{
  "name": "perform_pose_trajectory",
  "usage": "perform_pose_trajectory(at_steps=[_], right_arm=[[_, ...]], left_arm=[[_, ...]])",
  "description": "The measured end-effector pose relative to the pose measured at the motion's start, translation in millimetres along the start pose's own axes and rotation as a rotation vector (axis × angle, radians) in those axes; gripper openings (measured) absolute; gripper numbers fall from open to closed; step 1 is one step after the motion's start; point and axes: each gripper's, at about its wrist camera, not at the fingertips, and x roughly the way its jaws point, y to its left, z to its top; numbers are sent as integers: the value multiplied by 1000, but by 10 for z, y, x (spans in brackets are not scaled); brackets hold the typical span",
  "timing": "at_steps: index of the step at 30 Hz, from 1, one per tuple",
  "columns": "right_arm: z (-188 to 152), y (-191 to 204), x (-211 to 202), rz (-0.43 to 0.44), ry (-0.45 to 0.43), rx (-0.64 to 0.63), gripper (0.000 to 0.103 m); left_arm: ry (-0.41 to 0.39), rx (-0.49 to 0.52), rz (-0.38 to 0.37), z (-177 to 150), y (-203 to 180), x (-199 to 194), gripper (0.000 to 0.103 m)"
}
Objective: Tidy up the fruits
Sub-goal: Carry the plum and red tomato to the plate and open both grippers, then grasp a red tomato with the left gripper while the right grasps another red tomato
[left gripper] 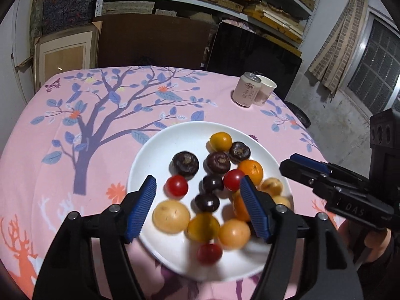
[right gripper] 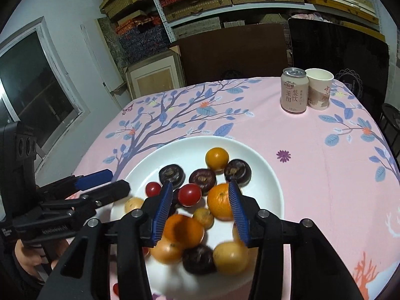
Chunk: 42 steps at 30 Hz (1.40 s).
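A: Fruit location? All piled on the white plate [left gripper: 150, 155], which sits on the table [left gripper: 100, 115] with the pink tree-print cloth. Cherry tomatoes [left gripper: 176, 185], dark round fruits [left gripper: 185, 163], oranges [left gripper: 250, 171], yellow ones [left gripper: 171, 216], all mixed, so sorting looks barely begun.

B: Grippers?

A: Left hand-held gripper [left gripper: 200, 207] is parted wide above the near side of the pile, nothing between the blue pads [left gripper: 142, 207]. Right hand-held gripper [right gripper: 201, 212] is narrower, also empty, low over the oranges.

B: Why both there?

A: Probably each is lining up a pick. The can [right gripper: 293, 91] and paper cup [right gripper: 319, 88] stand well apart at the far corner, out of the way.
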Motion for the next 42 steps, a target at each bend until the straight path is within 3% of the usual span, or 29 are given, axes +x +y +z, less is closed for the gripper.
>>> perform_pose_trajectory(at_steps=[3,6,9,15,18,22,23,26,33,39,42], right_arm=[[-238,82,-217,7,3,-11,48],[-582,244,-384,-8,16,-70,48],[-1031,471,-433,-12,59,-158,48],[-1558,739,-392,1,115,-200,48],[-1657,799,-390,-20,132,-206,48],[-1675,831,-406,-44,140,-227,48],[-1669,829,-399,-46,140,-230,48],[-1644,835,-320,-43,151,-226,48],[-1565,1029,-29,-23,172,-260,48],[-1509,1188,221,-7,187,-280,48],[-1503,1232,290,9,193,-281,38]], left_arm=[[-9,36,15,-259,63,-319,78],[-13,67,87,-618,231,-636,91],[17,89,151,-950,395,-756,91],[85,141,220,-1342,457,-505,91],[100,181,251,-1373,419,-314,78],[128,176,198,-1379,396,-187,35],[124,188,196,-1385,371,-184,33],[96,196,200,-1433,343,-213,31],[-13,110,146,-1386,431,-419,31],[-5,109,133,-1395,429,-403,31],[-2,107,127,-1397,431,-388,31]])
